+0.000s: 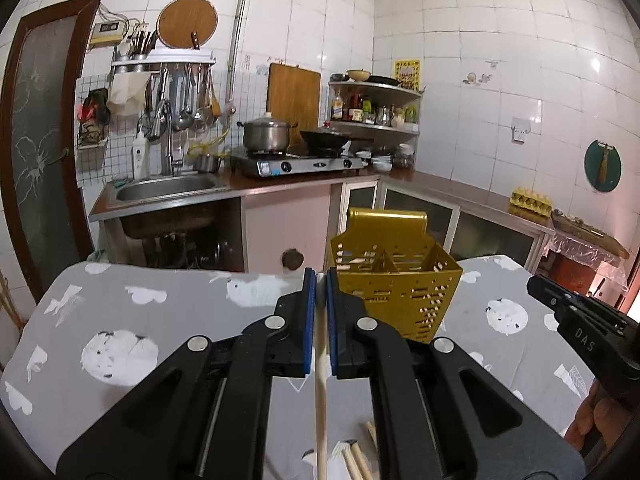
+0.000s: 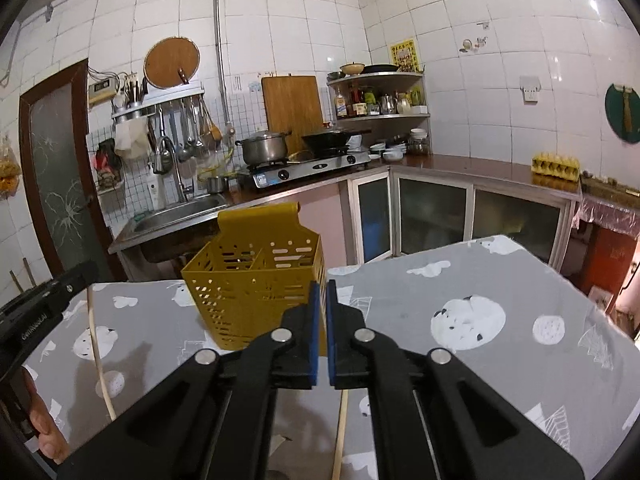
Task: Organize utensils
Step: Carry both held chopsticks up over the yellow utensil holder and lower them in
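Claws: matt black plastic arms with bright metal rivets (image 1: pixel 276 322) and blue rubbery-looking pads (image 1: pixel 308 312); left claw (image 1: pixel 320 280) grips a pale, smooth bare-wood chopstick (image 1: pixel 320 400), more of the same wood lying on the tabletop (image 1: pixel 356 460). Tabletop (image 2: pixel 500 280) is under a matt grey cloth with white prints, and the holder (image 2: pixel 256 288) looks like mustard-yellow plastic, perforated, slight sheen. Background: glossy white wall tiles (image 1: pixel 480 60), shiny steel pot (image 1: pixel 266 136) and sink (image 1: pixel 168 190), wooden board (image 2: pixel 292 108), glossy dark counter (image 2: pixel 460 162).
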`<action>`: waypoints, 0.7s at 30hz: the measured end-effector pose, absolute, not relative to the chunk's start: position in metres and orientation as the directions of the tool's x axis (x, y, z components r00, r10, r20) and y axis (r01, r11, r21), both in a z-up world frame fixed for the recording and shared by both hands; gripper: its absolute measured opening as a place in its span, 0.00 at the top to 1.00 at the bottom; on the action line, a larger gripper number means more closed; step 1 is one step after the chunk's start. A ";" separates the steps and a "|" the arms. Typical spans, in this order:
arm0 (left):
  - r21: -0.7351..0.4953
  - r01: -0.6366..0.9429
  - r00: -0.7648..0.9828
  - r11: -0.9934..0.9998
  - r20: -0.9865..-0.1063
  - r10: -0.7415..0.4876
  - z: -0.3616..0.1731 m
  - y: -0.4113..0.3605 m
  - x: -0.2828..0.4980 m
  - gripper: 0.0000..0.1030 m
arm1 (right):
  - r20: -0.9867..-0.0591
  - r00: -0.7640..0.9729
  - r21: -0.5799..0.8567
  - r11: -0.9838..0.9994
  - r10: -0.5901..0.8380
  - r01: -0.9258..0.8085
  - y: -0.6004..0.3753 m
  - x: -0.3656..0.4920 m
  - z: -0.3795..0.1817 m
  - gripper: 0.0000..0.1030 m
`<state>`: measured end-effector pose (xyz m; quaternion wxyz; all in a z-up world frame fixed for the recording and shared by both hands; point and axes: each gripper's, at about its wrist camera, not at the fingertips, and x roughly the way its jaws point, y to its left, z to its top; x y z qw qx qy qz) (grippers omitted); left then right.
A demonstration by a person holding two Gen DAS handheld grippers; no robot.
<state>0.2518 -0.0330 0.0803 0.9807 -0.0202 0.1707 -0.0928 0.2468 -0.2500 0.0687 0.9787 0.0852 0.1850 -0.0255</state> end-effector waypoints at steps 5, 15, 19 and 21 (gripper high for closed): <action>-0.081 0.169 0.916 0.982 -0.355 -0.187 0.074 -0.029 0.260 0.96 | -0.458 0.889 0.159 0.984 0.003 0.078 -0.256 0.267 0.055 0.97; -0.108 0.156 0.874 0.982 -0.448 -0.189 0.058 -0.023 0.299 0.96 | -0.661 0.750 0.100 0.988 -0.020 0.114 -0.256 0.313 -0.006 0.96; -0.106 0.149 0.858 0.983 -0.481 -0.182 0.048 -0.024 0.316 0.96 | -0.703 0.711 0.094 0.986 -0.032 0.137 -0.259 0.322 -0.023 0.96; -0.117 0.144 0.849 0.983 -0.496 -0.183 0.044 -0.022 0.323 0.96 | -0.708 0.705 0.096 0.985 -0.036 0.147 -0.261 0.323 -0.027 0.94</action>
